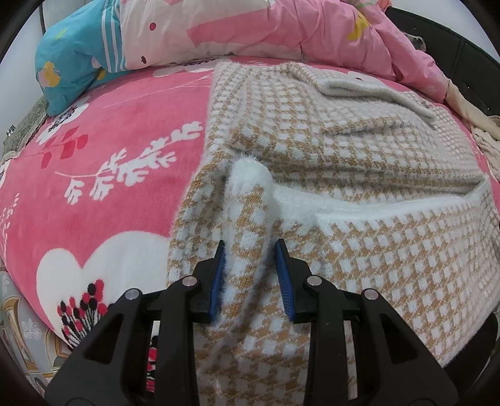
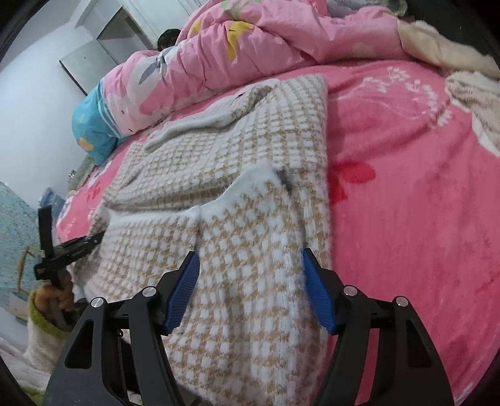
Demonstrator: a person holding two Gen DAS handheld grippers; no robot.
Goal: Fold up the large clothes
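A fuzzy tan-and-white checked sweater [image 1: 359,150] lies on the pink bed blanket, partly folded, its near hem hanging over the bed edge. My left gripper [image 1: 250,246] is open, its blue pads on either side of a raised fold of the sweater's near-left part, not closed on it. In the right wrist view the same sweater [image 2: 225,175] fills the middle. My right gripper [image 2: 250,259] is open wide, straddling the sweater's near-right hem. The left gripper [image 2: 90,239] shows there at the sweater's left edge, held by a hand.
A pink flowered blanket [image 1: 103,162] covers the bed [image 2: 406,218]. A bunched pink quilt [image 1: 265,28] and a blue pillow [image 1: 72,65] lie at the far side. Beige cloth [image 2: 468,93] lies at the far right. A grey cabinet [image 2: 103,40] stands beyond.
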